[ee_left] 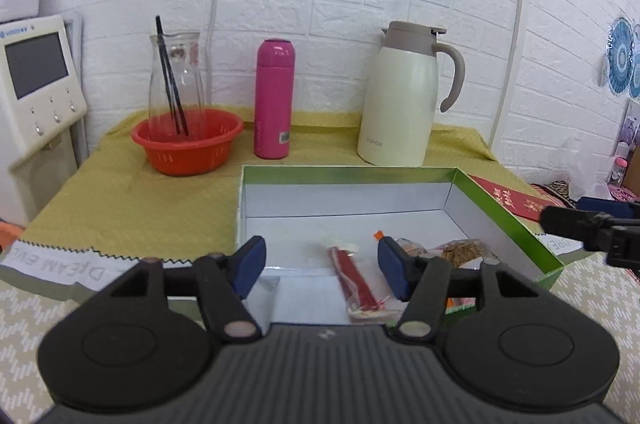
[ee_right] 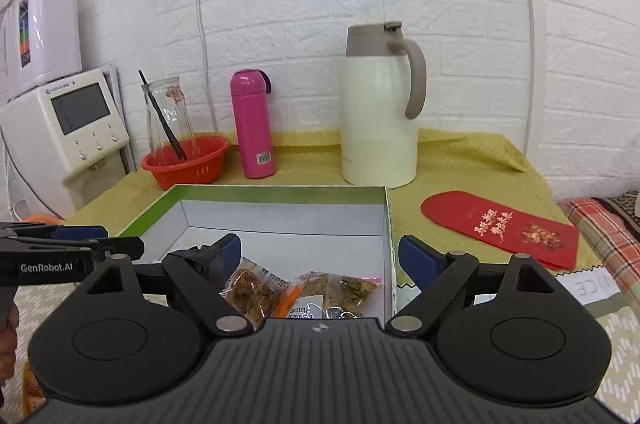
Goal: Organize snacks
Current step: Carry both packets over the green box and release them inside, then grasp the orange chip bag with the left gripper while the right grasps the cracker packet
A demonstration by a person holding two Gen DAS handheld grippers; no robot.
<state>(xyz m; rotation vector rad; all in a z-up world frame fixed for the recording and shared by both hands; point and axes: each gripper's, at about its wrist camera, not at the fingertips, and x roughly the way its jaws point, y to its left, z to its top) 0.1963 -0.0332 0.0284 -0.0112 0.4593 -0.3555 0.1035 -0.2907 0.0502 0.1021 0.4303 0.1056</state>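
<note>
Backdrop: white brick-pattern wall behind a counter (ee_left: 120,191) spread with a yellow-green cloth.
Box: open green-rimmed box (ee_left: 504,212) with a white inside, lying on the counter nearest both cameras.
Snacks in box: a clear packet with red strips (ee_left: 354,276) on the box floor toward its near edge; beside it, brown snack packets (ee_right: 256,284) and a packet of tangled golden-brown bits (ee_left: 464,248) (labels too small to read).
Left gripper (ee_left: 322,270): jaws released and spread, nothing pressed between the blue pads; the red-strip packet lies below the gap, on the box floor, not gripped.
Right gripper (ee_right: 320,256): jaws released, spread very wide; one pad sits over the box interior, the other outside its right wall. No packet is clamped.
Other gripper seen: from the right wrist view the left gripper's side reaches in over the box's left rim; a hand (ee_right: 8,336) shows at the frame edge.
Back row: red plastic basket (ee_left: 188,143) holding a glass carafe (ee_left: 176,75) with dark sticks, a pink flask (ee_left: 274,99) and a cream thermal jug (ee_left: 400,99) with a taupe lid and handle.
Right of box: red envelope (ee_right: 504,228) with gold characters, flat on the cloth.
Left of counter: white appliance with a screen (ee_right: 76,119).
</note>
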